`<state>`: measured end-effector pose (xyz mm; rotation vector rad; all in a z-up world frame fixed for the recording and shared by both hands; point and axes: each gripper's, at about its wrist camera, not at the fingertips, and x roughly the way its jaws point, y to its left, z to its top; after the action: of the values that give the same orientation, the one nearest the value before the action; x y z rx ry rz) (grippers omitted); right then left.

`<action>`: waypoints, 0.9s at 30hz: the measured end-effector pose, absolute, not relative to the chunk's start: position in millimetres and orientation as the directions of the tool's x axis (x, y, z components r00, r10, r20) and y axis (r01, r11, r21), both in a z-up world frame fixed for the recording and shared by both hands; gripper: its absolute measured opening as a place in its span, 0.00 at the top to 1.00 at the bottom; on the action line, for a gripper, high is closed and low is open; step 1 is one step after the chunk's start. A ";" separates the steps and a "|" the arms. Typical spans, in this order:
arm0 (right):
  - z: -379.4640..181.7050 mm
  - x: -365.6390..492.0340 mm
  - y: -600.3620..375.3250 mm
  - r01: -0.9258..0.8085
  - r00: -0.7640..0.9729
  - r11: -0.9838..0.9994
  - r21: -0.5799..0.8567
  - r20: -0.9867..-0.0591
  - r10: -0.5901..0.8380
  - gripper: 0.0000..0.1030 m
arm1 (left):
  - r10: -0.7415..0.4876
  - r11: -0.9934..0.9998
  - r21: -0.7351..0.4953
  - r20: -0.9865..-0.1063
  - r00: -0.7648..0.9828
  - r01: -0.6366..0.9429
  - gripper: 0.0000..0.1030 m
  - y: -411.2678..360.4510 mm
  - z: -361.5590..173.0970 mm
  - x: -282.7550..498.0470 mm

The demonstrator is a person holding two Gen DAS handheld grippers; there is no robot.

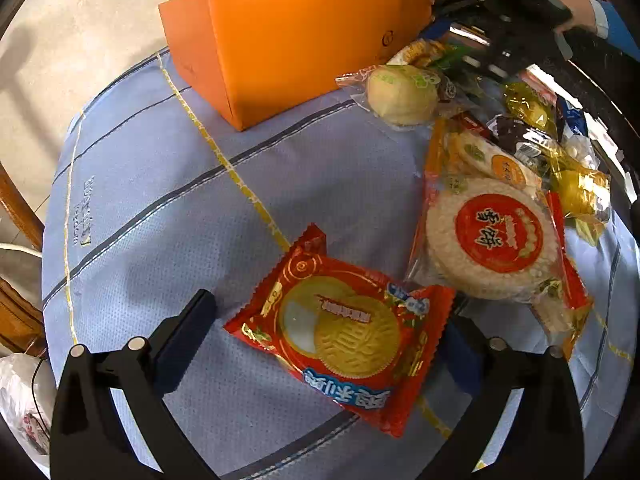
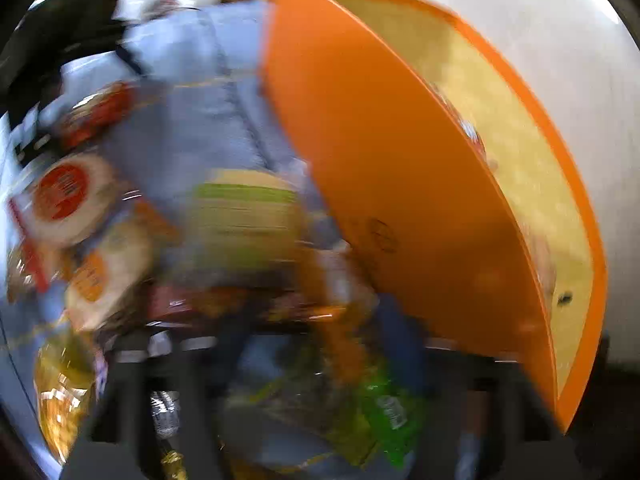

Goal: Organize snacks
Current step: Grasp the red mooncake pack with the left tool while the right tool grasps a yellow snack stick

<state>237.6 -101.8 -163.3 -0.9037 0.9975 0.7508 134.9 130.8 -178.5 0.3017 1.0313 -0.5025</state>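
Note:
A red mooncake packet lies flat on the blue cloth, between the fingers of my left gripper. Its jaws stand wide and neither pad touches the packet. A pile of snacks spreads to the right: a round rice cracker pack, a pale bun, gold-wrapped sweets. My right gripper reaches down into the pile's far end beside the orange box. In the blurred right wrist view a green-and-yellow packet sits between the right gripper's fingers; whether they press on it is unclear.
The orange box is open, with its pale lining and a packet or two inside. The blue cloth covers a round table above a tiled floor. A wooden chair and a white bag sit at the left. A blue sleeve shows top right.

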 end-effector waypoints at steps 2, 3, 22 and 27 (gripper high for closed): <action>-165.6 244.1 -100.9 -0.849 0.361 0.451 -0.276 -0.926 0.112 0.71 | -0.260 0.853 0.007 -0.862 0.435 0.523 0.04 132.5 -179.2 133.6; -170.1 242.7 -99.0 -0.851 0.367 0.437 -0.292 -0.925 0.096 0.73 | -0.261 0.858 0.008 -0.855 0.449 0.513 0.04 133.2 -179.7 132.4; -82.3 192.2 -128.5 -0.546 0.507 0.827 -0.131 -0.838 0.202 0.87 | -0.033 0.992 0.035 -0.852 0.523 0.119 0.49 113.9 -135.5 133.2; -41.7 188.6 -152.3 -0.378 0.607 0.921 -0.097 -0.777 0.168 0.87 | -0.043 0.999 -0.022 -0.774 0.632 0.041 0.49 100.6 -51.8 151.9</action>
<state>188.6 -152.3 -41.7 -0.2633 0.8645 0.3198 151.9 100.6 -51.8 -0.0025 0.8850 -0.0478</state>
